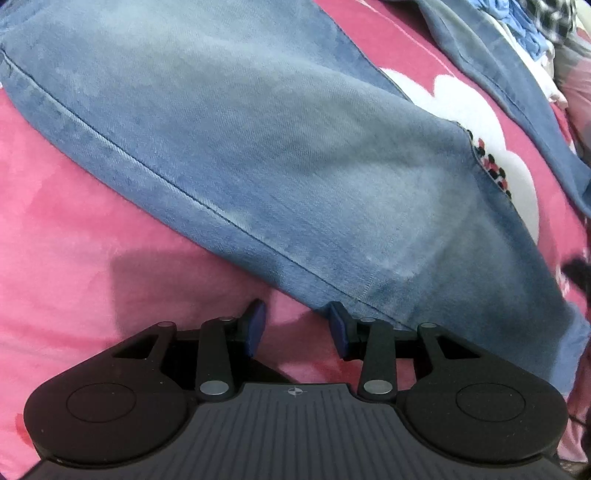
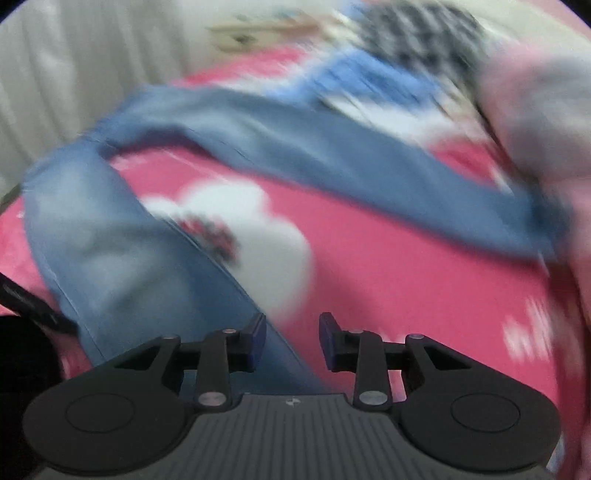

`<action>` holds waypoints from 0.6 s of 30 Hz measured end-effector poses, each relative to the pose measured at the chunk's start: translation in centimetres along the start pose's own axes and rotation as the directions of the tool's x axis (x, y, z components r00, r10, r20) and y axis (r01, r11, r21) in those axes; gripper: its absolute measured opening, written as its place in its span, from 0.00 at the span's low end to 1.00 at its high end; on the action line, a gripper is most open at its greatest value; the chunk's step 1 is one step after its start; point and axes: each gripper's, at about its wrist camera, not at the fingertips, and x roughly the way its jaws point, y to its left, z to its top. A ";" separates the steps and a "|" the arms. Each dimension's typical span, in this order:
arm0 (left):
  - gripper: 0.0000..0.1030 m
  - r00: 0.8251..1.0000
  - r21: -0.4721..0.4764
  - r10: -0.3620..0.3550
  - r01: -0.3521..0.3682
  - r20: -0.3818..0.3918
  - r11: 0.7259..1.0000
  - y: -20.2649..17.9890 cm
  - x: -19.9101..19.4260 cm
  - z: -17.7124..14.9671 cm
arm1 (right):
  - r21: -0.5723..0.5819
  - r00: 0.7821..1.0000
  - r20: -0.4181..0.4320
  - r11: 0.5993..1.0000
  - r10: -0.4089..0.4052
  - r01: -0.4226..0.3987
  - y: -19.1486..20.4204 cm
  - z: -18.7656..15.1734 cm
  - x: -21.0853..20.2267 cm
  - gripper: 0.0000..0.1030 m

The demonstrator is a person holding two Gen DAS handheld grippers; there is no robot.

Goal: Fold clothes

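Light blue jeans (image 1: pixel 258 147) lie spread on a pink blanket (image 1: pixel 74 229), one leg running diagonally across the left wrist view. My left gripper (image 1: pixel 297 325) is open just above the blanket. Its right finger (image 1: pixel 338 325) is at the leg's lower edge, and only pink blanket shows between the pads. The right wrist view is blurred. There the jeans (image 2: pixel 122 251) form a V, with the other leg (image 2: pixel 332 147) stretching to the right. My right gripper (image 2: pixel 292 332) is open over the near leg's edge, gripping nothing.
A pile of other clothes lies at the far end of the bed: a black-and-white checked garment (image 2: pixel 417 33) and a bright blue one (image 2: pixel 369 85). A pink-grey cloth (image 2: pixel 535 110) bulks at the right. A pale curtain (image 2: pixel 74 74) hangs behind. A white cloud print (image 2: pixel 258 229) marks the blanket.
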 end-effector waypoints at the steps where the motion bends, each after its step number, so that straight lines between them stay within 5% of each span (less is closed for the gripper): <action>1: 0.37 1.000 0.012 0.007 -0.008 0.005 1.000 -0.1 0.0 -0.2 | 0.033 1.000 -0.021 0.999 -0.001 0.002 -1.1 -1.0 0.4 0.33; 7: 0.37 1.000 -0.007 -0.009 0.009 0.011 1.000 1.5 -1.2 -1.1 | -0.060 0.997 0.055 0.997 -0.048 0.052 -2.3 -2.3 2.2 0.38; 10: 0.37 1.000 -0.005 -0.005 0.005 0.013 1.000 2.0 -1.8 -1.7 | 0.011 0.994 0.085 0.998 -0.066 0.065 -4.3 -1.8 0.0 0.39; 15: 0.37 1.000 -0.002 -0.003 0.003 0.009 1.000 2.5 -2.5 -2.5 | 0.064 1.000 -0.028 0.998 0.001 0.000 -9.9 -0.9 -0.8 0.47; 18: 0.37 1.000 -0.005 -0.010 0.010 0.006 1.000 3.0 -3.0 -3.0 | -0.005 0.984 -0.174 1.000 0.028 -0.029 -11.0 -0.5 1.0 0.47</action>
